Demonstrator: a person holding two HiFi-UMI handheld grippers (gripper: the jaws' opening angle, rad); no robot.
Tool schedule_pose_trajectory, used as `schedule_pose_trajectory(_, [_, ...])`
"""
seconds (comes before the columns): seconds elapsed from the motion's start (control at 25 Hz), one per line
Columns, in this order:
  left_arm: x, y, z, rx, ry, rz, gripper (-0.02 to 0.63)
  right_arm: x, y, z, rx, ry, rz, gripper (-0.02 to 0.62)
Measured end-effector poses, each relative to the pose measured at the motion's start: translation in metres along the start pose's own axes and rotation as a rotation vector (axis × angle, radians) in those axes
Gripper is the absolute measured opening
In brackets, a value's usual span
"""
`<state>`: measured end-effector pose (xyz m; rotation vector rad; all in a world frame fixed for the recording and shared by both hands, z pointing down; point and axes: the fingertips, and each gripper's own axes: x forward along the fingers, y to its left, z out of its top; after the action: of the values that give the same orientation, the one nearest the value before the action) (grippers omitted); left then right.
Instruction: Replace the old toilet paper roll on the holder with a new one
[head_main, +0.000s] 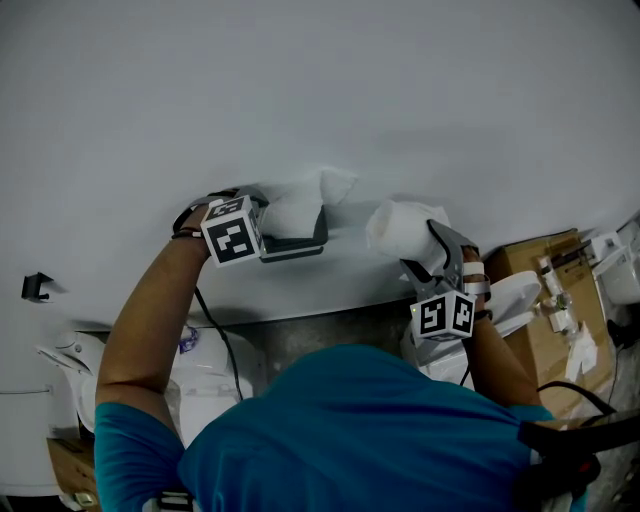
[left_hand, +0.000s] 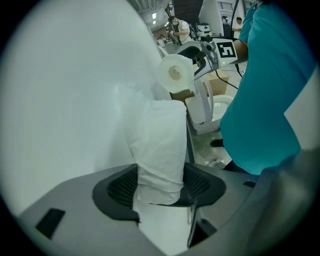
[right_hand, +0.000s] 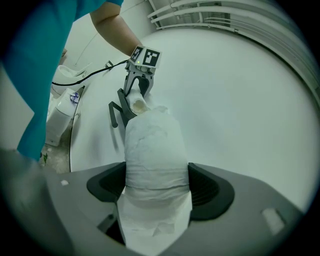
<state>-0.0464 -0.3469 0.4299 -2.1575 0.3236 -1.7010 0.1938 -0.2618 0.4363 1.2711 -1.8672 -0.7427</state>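
The old roll (head_main: 300, 205) sits on the dark grey holder (head_main: 300, 243) on the white wall. My left gripper (head_main: 275, 215) points down at it and stands open, the roll's white paper (left_hand: 157, 145) between its jaws; I cannot tell whether the pads touch it. My right gripper (head_main: 425, 245) is a little to the right, shut on the new roll (head_main: 400, 228), which is wrapped in white paper. The new roll fills the jaws in the right gripper view (right_hand: 152, 150). It shows end-on in the left gripper view (left_hand: 175, 73). The right gripper view also shows the left gripper (right_hand: 137, 97) at the holder (right_hand: 116, 112).
The white wall (head_main: 300, 80) fills the upper half of the head view. A small black hook (head_main: 35, 287) is on it at far left. A white toilet (head_main: 200, 380) stands below left. A cardboard box (head_main: 545, 260) with white parts lies at the right.
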Motion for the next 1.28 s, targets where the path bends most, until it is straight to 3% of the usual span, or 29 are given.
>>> schedule_pose_trajectory(0.16, [0.007, -0.003, -0.001, -0.01, 0.021, -0.036, 0.248, -0.002, -0.004, -0.006, 0.009, -0.006, 0.002, 0.37])
schedule_pose_trajectory(0.4, [0.003, -0.002, 0.001, -0.003, 0.039, 0.01, 0.209, -0.005, -0.008, -0.012, 0.004, -0.012, 0.012, 0.37])
schedule_pose_trajectory(0.64, [-0.016, -0.012, 0.025, 0.013, -0.016, 0.039, 0.207, -0.007, -0.014, -0.012, 0.006, -0.015, 0.007, 0.37])
schedule_pose_trajectory(1.12, [-0.015, -0.059, 0.169, 0.12, -0.146, 0.073, 0.204, -0.039, -0.059, -0.078, 0.032, 0.005, -0.042, 0.37])
schedule_pose_trajectory(1.28, [0.002, -0.082, 0.198, 0.159, -0.163, 0.124, 0.204, -0.051, -0.07, -0.1, 0.032, 0.037, -0.053, 0.37])
